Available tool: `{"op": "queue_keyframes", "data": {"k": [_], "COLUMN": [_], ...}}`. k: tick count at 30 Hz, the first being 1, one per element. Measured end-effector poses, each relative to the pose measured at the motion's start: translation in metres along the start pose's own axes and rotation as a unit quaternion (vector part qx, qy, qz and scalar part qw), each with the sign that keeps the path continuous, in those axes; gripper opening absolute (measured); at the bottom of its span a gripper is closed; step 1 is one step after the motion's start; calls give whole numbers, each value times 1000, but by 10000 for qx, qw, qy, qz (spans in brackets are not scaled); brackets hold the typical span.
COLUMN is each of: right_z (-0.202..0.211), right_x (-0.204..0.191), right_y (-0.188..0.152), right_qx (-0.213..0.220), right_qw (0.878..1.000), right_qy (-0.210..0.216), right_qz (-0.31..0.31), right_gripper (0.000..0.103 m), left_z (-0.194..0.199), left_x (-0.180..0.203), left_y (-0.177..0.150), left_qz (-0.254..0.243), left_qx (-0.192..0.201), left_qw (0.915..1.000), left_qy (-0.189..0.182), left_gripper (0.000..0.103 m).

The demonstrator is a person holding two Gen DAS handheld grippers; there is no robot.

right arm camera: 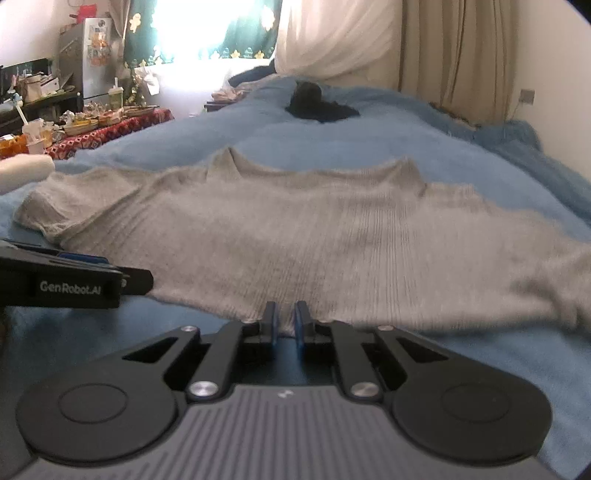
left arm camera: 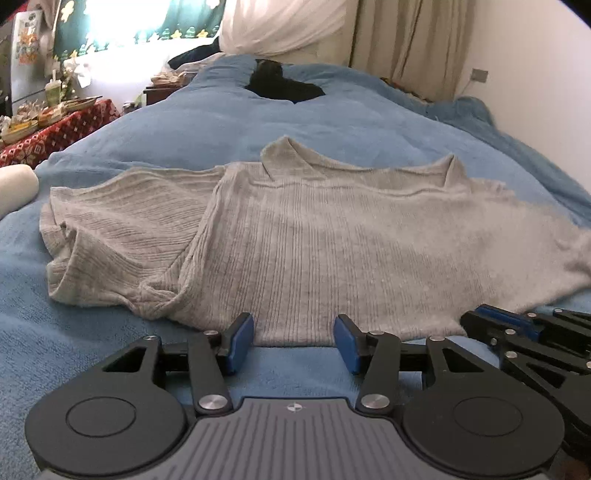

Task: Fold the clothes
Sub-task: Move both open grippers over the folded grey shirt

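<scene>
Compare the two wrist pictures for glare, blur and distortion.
Left wrist view: the bright window is blown out, the grey ribbed knit sweater is fairly sharp, and the fisheye bends the blue fleece blanket. Right wrist view: the same window glare, but the sweater's right side is smeared with blur.

Blue blanket across the bed, black garment far back, red patterned cloth, beige curtains
</scene>
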State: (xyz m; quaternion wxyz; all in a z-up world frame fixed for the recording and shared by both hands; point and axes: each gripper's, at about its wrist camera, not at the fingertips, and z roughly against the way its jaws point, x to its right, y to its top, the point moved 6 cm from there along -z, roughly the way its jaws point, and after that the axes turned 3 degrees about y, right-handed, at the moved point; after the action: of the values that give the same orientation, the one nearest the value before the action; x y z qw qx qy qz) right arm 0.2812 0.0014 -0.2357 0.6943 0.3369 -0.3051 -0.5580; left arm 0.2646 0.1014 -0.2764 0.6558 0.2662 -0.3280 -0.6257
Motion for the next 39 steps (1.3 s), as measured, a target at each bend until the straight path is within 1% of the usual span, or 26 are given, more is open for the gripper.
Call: {"op": "queue_keyframes", "data": {"k": [3, 6, 8, 9, 10, 11, 14, 16, 19, 21, 22, 24, 28, 30, 32, 34, 35, 37, 39], "right_z": [5, 13, 25, 31, 39, 47, 60, 59, 47, 39, 36, 34, 41, 49, 60, 68, 69, 64, 53], "right_x": [-4, -4, -1, 3, 9, 16, 39, 58, 85, 101, 107, 113, 107, 102, 102, 108, 112, 121, 131], "right_y": [-7, -7, -4, -1, 3, 8, 23, 30, 29, 20, 13, 0, -10, -7, 1, 11, 15, 21, 16], "right_qx": [26, 40, 31, 51, 128, 206, 427, 517, 351, 160, 66, -3, 28, 66, 247, 439, 465, 441, 205], "right_qw": [9997, 9994, 9995, 9996, 9997, 9996, 9991, 9982, 9974, 9965, 9959, 9954, 9957, 9958, 9954, 9938, 9933, 9922, 9923], "right_qy": [-33, 7, 93, 123, 135, 133, -53, -306, -576, -691, -742, -784, -888, -888, -915, -1012, -1043, -1149, -1188], "right_qz": [251, 330, 312, 264, 184, 111, -24, -43, -240, -438, -516, -553, -280, -197, -166, -145, -160, -195, -290], "right_gripper": [10, 11, 16, 25, 29, 30, 31, 30, 29, 26, 22, 22, 22, 22, 22, 23, 23, 23, 22], "left_z": [2, 7, 14, 19, 24, 28, 29, 19, 0, -2, -1, 0, 8, 16, 24, 28, 29, 21, 9], "left_x": [5, 8, 10, 13, 16, 18, 23, 23, 22, 24, 24, 24, 23, 24, 22, 17, 15, 8, -1], "left_y": [-3, -4, -3, 0, 2, 4, 14, 18, 14, 9, 6, 0, -4, -1, 7, 15, 19, 23, 19], "left_qz": [-205, -323, -378, -433, -494, -529, -499, -460, -449, -596, -683, -750, -771, -742, -660, -600, -580, -548, -436], "left_qx": [41, 39, 18, 39, 90, 158, 322, 281, -62, -27, -2, -16, -4, 11, 155, 303, 350, 268, 49], "left_qw": [9997, 9993, 9990, 9988, 9986, 9983, 9981, 9983, 9985, 9977, 9971, 9967, 9965, 9968, 9973, 9972, 9971, 9972, 9980], "left_qy": [121, 202, 226, 214, 194, 167, 148, 204, 314, 329, 328, 315, 316, 291, 265, 316, 349, 443, 455], "left_gripper": [49, 49, 49, 49, 50, 51, 51, 50, 33, 33, 33, 33, 33, 33, 33, 33, 33, 33, 33]}}
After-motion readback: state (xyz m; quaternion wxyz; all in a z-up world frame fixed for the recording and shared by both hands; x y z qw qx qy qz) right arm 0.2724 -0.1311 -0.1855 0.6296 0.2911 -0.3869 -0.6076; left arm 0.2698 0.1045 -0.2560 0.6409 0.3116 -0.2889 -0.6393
